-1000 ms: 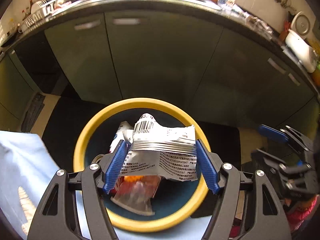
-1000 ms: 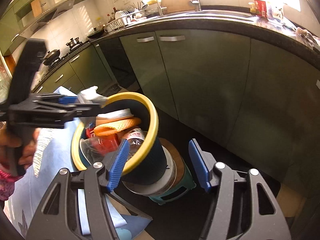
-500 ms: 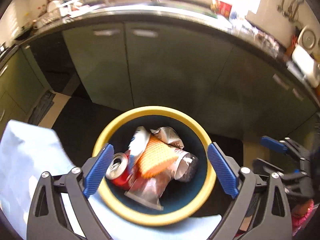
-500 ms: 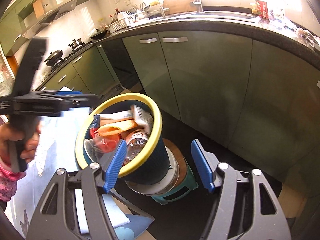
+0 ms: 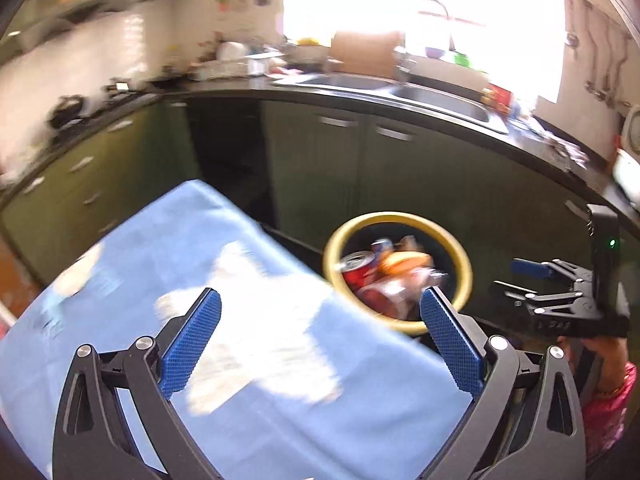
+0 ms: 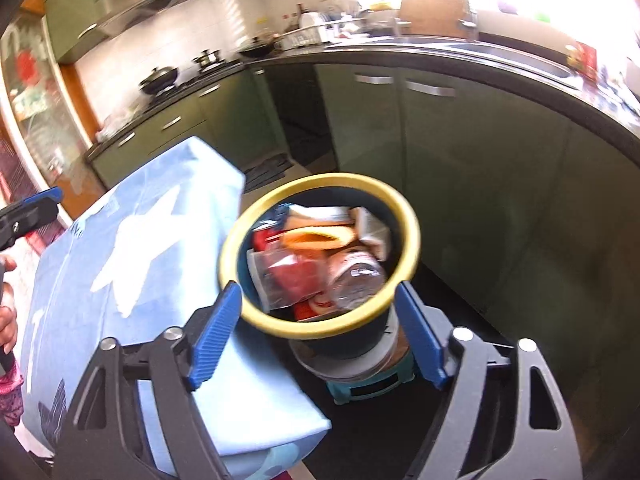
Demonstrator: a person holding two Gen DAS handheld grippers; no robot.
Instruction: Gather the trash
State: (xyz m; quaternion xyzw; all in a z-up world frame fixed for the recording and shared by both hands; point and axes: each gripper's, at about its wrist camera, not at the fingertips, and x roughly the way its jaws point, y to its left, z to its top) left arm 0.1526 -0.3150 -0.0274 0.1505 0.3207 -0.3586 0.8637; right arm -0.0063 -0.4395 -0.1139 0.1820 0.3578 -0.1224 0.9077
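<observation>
A dark bin with a yellow rim (image 5: 460,258) (image 6: 412,224) stands on a small stool beside the table. It holds trash: a red can (image 5: 354,266), an orange wrapper (image 6: 316,238), a clear plastic bottle (image 6: 354,280) and packets. My left gripper (image 5: 320,334) is open and empty above the blue tablecloth (image 5: 168,264); the bin shows ahead to its right. My right gripper (image 6: 320,326) is open and empty, and the bin shows between its fingers; its height above the bin is unclear. The right gripper also shows at the right of the left wrist view (image 5: 532,280).
The table under the blue cloth (image 6: 132,256) lies left of the bin. Green kitchen cabinets (image 6: 460,148) and a dark counter with a sink (image 5: 400,88) run behind. The stool (image 6: 360,384) under the bin stands on a dark floor.
My left gripper opened and dropped the silver wrapper into the bin, then pulled back and left over the table. My right gripper rose a little and now looks down into the bin.
</observation>
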